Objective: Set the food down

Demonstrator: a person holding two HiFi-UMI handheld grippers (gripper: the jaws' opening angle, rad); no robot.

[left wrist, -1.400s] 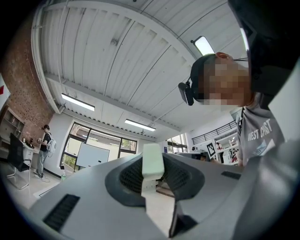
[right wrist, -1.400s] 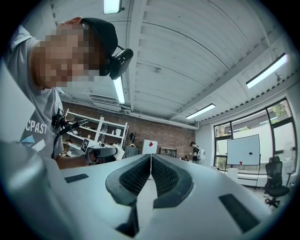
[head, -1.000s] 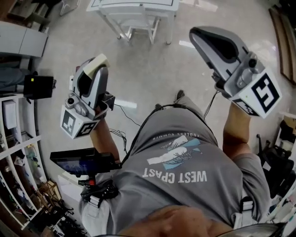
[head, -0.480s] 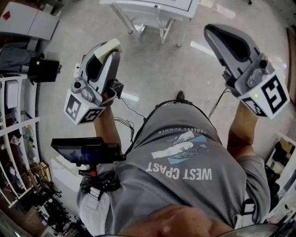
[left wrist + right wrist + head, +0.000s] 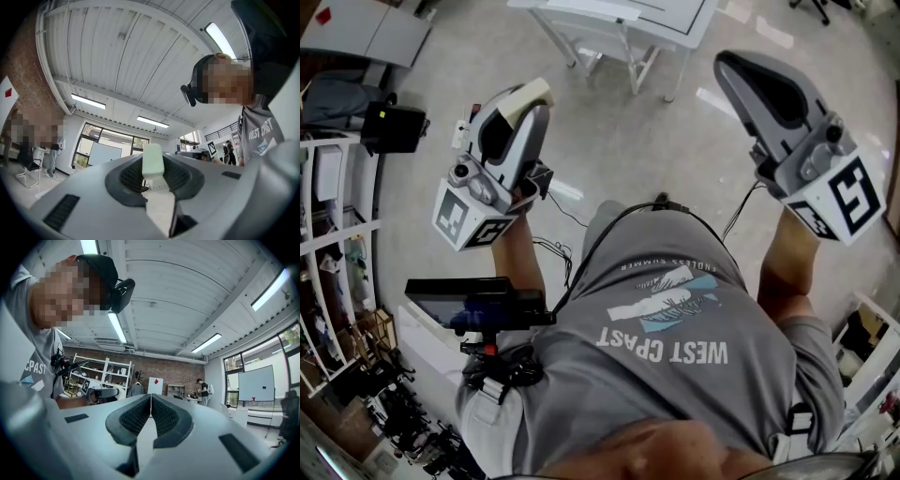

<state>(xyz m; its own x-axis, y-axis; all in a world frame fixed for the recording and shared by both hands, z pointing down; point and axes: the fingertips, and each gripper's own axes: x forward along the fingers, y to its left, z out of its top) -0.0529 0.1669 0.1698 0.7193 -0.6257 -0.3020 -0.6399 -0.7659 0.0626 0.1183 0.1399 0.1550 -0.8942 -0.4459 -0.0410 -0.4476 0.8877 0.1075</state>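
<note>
Both grippers point up, away from the floor. My left gripper (image 5: 523,101) is shut on a pale, cream-green block of food (image 5: 532,91). In the left gripper view the block (image 5: 153,160) stands upright between the jaws, its top clear of the left gripper (image 5: 154,177). My right gripper (image 5: 733,64) is shut with nothing in it. In the right gripper view the ribbed pads of the right gripper (image 5: 151,404) meet along a thin line.
A white table (image 5: 623,11) stands on the floor ahead, far below the grippers. Shelving (image 5: 333,234) and a black box (image 5: 392,126) line the left side. A black screen (image 5: 473,302) is mounted at the person's waist, and cables lie on the floor.
Both grippers stay raised in nearly the same pose. The left one has drifted slightly up and right in the head view, and the floor and table have shifted with the head's motion.
</note>
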